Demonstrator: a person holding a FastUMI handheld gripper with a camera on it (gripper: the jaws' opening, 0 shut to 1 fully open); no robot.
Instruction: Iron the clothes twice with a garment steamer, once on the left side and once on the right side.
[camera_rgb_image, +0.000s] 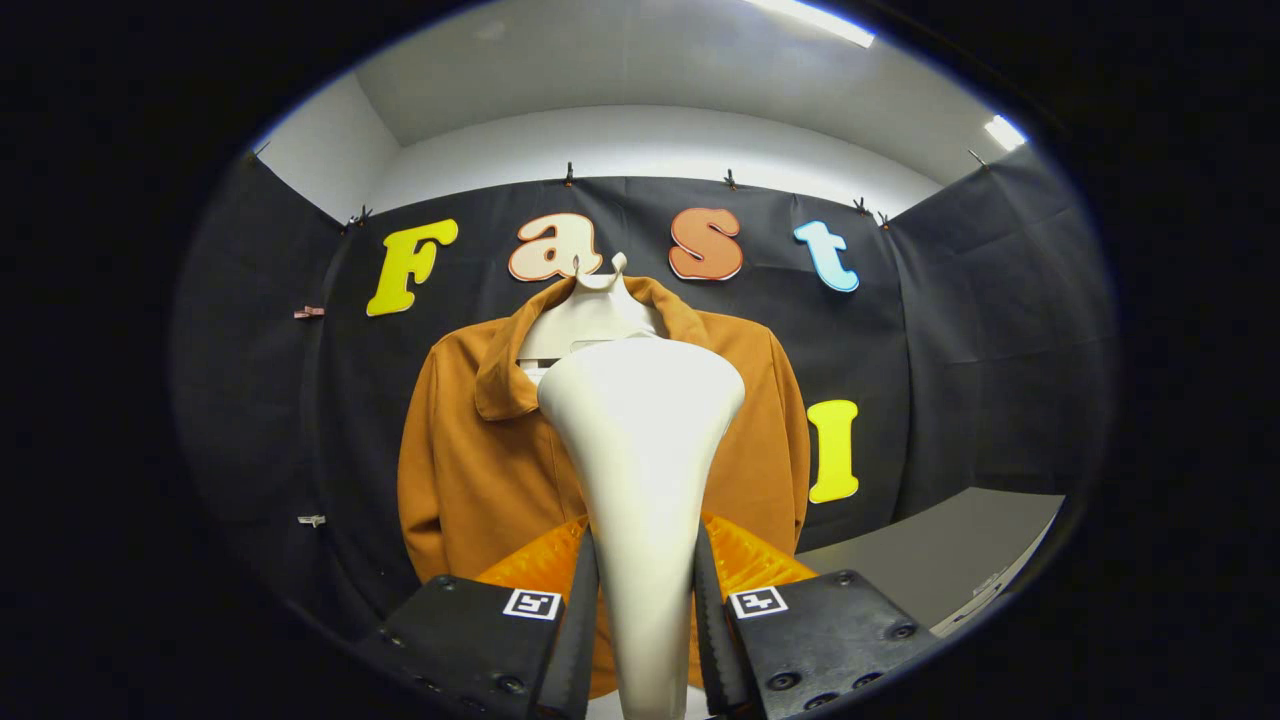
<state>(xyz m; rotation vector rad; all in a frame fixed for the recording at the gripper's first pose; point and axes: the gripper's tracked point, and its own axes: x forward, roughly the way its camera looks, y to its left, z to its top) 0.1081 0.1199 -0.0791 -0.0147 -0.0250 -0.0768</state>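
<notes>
Black cloth lines the far wall of the booth, with white wall and ceiling lights above it. Against that cloth hangs an orange-brown jacket on a pale hanger, its collar folded open and its sleeves hanging straight down at each side. To the right, near the cloth, a grey counter runs toward the near side. The tongs are closed on the steamer: both black fingers press against its narrow white neck, one on each side. The steamer stands upright between them, its neck widening upward into a broad rounded head that sits in front of the jacket's chest, just below the collar. Whether the head touches the fabric cannot be told. Behind the fingers, on either side of the neck, an orange ribbed part shows in front of the jacket's lower edge.
</notes>
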